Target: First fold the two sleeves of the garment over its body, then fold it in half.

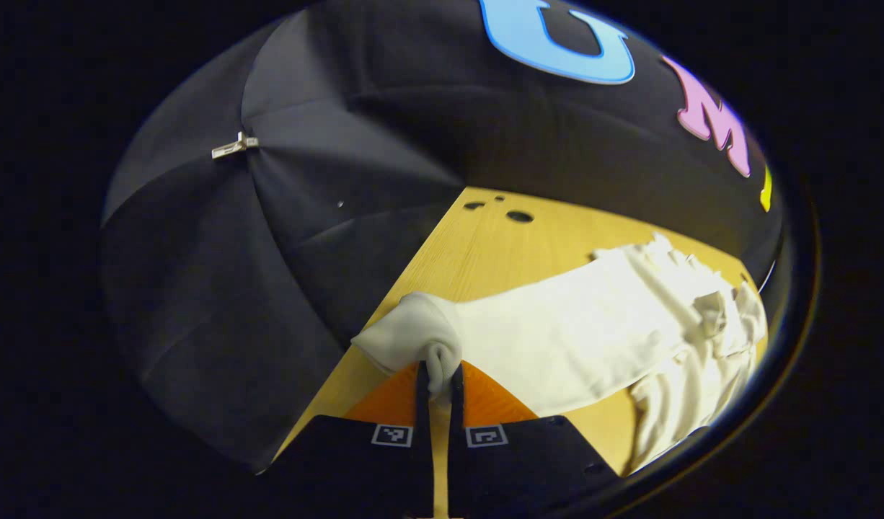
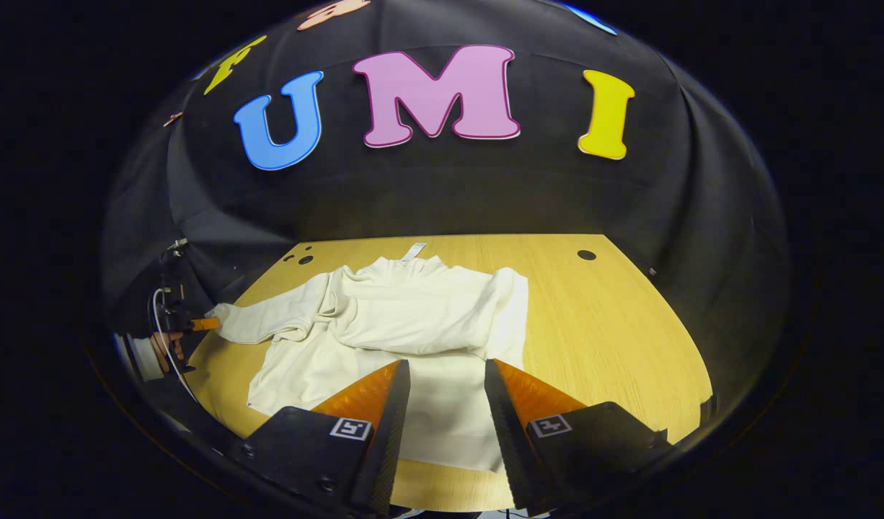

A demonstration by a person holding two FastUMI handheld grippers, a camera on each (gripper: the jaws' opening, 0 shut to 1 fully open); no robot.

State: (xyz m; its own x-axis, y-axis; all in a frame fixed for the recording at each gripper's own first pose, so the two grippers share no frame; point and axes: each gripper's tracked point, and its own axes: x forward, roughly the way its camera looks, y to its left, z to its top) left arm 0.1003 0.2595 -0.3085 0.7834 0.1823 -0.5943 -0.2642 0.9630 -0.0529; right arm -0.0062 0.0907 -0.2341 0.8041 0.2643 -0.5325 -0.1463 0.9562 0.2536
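Note:
A cream long-sleeved garment (image 2: 406, 317) lies flat on the wooden table (image 2: 600, 324), collar toward the far wall. One sleeve (image 2: 442, 331) is folded across its body. The other sleeve (image 2: 269, 321) stretches out toward the table's left edge. In the left gripper view my left gripper (image 1: 438, 378) is shut on that sleeve's cuff (image 1: 420, 331), held just above the table's edge; it also appears far off in the right gripper view, left gripper (image 2: 197, 324). My right gripper (image 2: 445, 375) hangs open over the garment's lower hem, nothing between its fingers.
Round holes (image 2: 586, 254) are cut in the tabletop near its far corners. A hand (image 2: 161, 346) with a cable holds the left gripper at the table's left edge. Bare wood lies to the right of the garment.

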